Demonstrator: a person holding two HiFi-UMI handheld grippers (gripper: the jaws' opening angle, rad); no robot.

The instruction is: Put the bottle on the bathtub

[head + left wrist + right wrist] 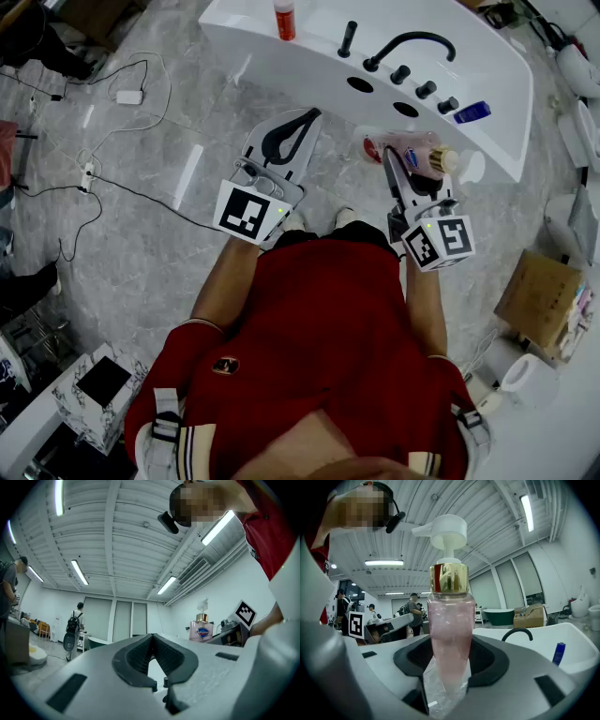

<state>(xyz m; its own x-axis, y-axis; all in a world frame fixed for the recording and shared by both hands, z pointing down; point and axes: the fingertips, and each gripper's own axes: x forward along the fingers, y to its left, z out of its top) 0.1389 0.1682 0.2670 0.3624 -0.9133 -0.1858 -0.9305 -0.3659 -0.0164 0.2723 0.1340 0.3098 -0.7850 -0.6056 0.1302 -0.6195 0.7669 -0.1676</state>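
A clear pink pump bottle (409, 151) with a gold collar and white pump lies sideways in my right gripper (397, 165), just short of the white bathtub (314, 58). In the right gripper view the bottle (449, 620) stands up from between the jaws, and the right gripper (449, 672) is shut on its lower part. My left gripper (302, 124) is held beside it to the left, shut, with nothing in it. Its jaws (151, 639) meet at the tips. The left gripper view also catches the bottle (201, 630) off to its right.
On the bathtub's rim are a black faucet (409, 42) with several black knobs, an orange-red bottle (284, 19) and a blue item (472, 112). Cables and an adapter (128, 97) lie on the floor at left. A cardboard box (544, 300) and paper roll (525, 373) sit at right.
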